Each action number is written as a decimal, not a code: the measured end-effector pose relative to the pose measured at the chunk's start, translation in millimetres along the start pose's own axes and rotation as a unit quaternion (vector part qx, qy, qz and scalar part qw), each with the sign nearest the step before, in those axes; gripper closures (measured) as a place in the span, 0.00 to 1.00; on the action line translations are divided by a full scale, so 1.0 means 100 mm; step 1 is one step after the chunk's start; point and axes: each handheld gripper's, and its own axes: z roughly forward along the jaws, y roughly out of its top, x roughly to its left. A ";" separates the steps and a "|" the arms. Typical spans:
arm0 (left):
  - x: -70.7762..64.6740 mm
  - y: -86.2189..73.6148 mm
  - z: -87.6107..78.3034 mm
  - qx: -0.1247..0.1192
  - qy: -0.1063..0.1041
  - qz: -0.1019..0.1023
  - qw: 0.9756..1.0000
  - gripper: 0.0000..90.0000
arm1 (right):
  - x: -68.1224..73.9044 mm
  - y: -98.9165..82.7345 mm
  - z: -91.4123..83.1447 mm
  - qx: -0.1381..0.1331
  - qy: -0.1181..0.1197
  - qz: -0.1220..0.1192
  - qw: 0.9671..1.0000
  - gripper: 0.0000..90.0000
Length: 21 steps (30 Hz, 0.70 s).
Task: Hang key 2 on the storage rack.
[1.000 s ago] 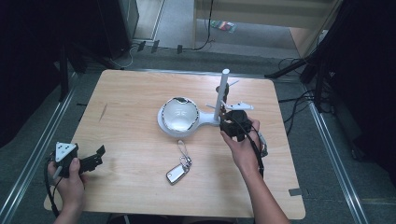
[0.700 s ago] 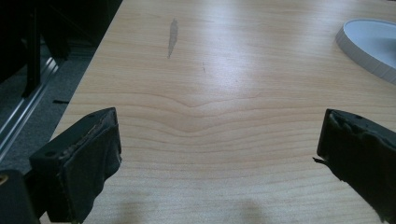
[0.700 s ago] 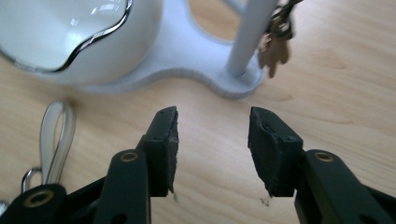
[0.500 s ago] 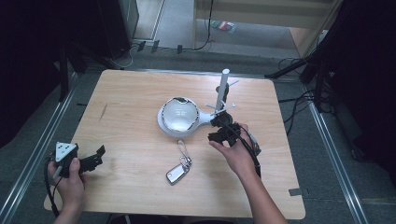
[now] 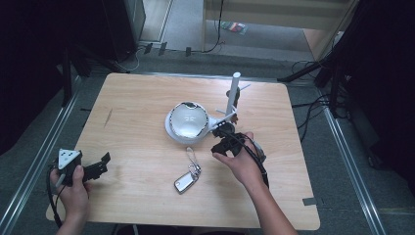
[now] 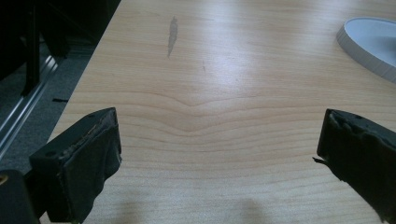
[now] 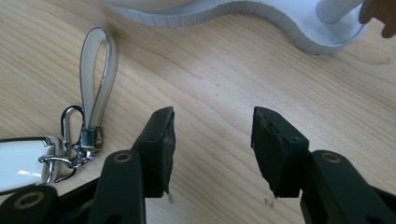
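Our right tongs (image 7: pixel 212 140) have just been opening, empty, near the shiny silver key fob (image 5: pixel 186 181); our left tongs (image 6: pixel 219 154) gape wide over the pale wooden worktop (image 5: pixel 142 122).

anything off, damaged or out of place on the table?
Minor wear only. The right gripper's black pads look chipped and frayed at the edges, and the table carries a grey smudge near its left edge. The key fob lies flat, nothing spilled.

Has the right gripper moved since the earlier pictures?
Yes. The right gripper has come away from the white stand, toward the near edge and the key fob. Its jaws have just been opening, nothing between them.
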 end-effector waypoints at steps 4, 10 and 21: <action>0.00 0.00 0.00 0.000 0.000 0.000 1.000 0.00 | 0.05 0.00 0.03 0.008 0.005 -0.008 1.000 0.55; 0.00 0.00 0.00 0.000 0.000 0.001 1.000 0.00 | 0.13 0.00 0.06 0.010 0.006 -0.014 1.000 0.57; 0.00 0.00 0.00 0.001 -0.001 0.000 1.000 0.00 | 0.33 0.03 0.15 0.029 0.042 -0.020 0.998 0.62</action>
